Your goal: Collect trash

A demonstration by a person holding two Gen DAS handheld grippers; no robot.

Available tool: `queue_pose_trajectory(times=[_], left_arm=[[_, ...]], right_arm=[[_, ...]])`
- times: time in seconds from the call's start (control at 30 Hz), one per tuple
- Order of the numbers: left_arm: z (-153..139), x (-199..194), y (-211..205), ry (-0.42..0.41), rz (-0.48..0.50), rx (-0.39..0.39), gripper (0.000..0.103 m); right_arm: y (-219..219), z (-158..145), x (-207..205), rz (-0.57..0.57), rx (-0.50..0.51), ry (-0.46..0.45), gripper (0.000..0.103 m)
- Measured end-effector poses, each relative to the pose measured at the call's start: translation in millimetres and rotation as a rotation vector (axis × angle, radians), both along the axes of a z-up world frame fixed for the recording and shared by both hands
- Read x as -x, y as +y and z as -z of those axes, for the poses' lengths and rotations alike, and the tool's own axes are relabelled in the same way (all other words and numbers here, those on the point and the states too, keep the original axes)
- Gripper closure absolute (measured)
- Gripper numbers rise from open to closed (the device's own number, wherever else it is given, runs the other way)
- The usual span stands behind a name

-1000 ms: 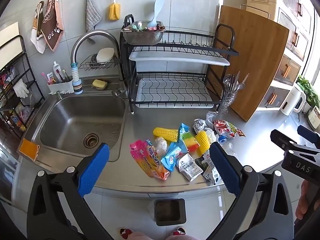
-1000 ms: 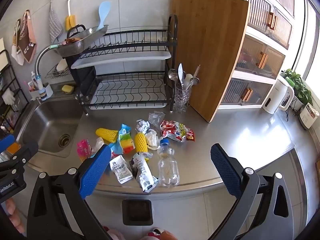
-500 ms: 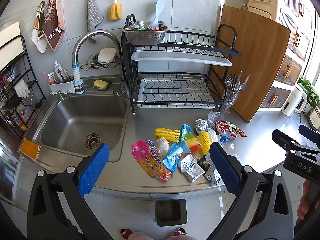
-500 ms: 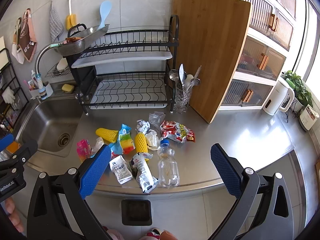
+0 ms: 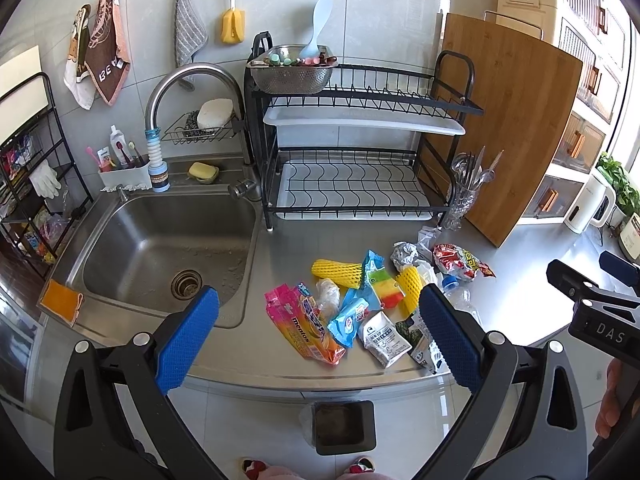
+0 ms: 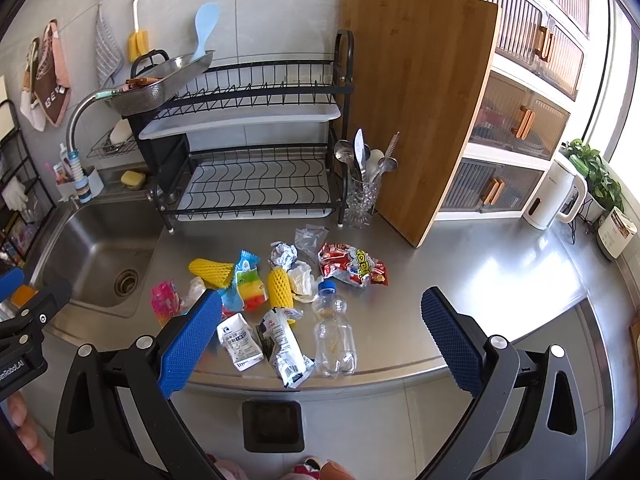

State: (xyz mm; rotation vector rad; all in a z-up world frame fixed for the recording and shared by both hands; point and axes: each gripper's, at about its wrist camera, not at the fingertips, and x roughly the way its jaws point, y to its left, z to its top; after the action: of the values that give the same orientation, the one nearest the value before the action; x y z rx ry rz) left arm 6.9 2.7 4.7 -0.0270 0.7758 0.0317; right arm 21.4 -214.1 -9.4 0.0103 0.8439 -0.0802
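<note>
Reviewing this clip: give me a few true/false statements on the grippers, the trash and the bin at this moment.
1. Both the left gripper and the right gripper are open and hold nothing. True.
2. The clear plastic bottle stands upright. False: it lies on its side on the counter.
3. The black bin sits on the floor below the counter edge. True.
4. The red snack bag lies in the sink. False: it lies on the counter.

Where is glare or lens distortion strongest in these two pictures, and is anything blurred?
Left wrist view: straight edges bow, as the cutting board shows; black corners. Right wrist view: the window is blown out white, with sheen on the counter. The trash looks sharp in both.
</note>
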Motion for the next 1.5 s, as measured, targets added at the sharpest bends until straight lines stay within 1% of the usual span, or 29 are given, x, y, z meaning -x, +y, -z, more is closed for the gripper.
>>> queue_pose_trajectory(times=[0.33, 0.57, 1.23, 1.33, 1.43, 1.5], left_arm=[[-3, -1, 2, -0.006, -0.001, -0.007, 0.008], [1, 6, -2, -0.01, 0.002, -0.01, 0.008], [3, 8, 0, -0.003, -0.007, -0.019, 0.008], [4, 7, 2, -0.001, -0.01, -0.016, 0.008], [7, 5, 4, 0.005, -0.008, -0.005, 0.008], [10, 3, 5, 0.013, -0.004, 0.0, 0.008]], right_arm=[[-1, -1, 0, 0.001, -0.001, 0.001, 0.003], [0, 0, 1, -0.003, 0.005, 0.0, 0.003], [0, 3, 4, -0.002, 0.001, 0.006, 0.003], [-2, 2, 5, -0.006, -0.016, -0.001, 0.003], [-3, 2, 5, -0.045, -0.062, -0.008, 0.003], [-4, 5, 5, -0.051, -0.074, -0.007, 0.003]])
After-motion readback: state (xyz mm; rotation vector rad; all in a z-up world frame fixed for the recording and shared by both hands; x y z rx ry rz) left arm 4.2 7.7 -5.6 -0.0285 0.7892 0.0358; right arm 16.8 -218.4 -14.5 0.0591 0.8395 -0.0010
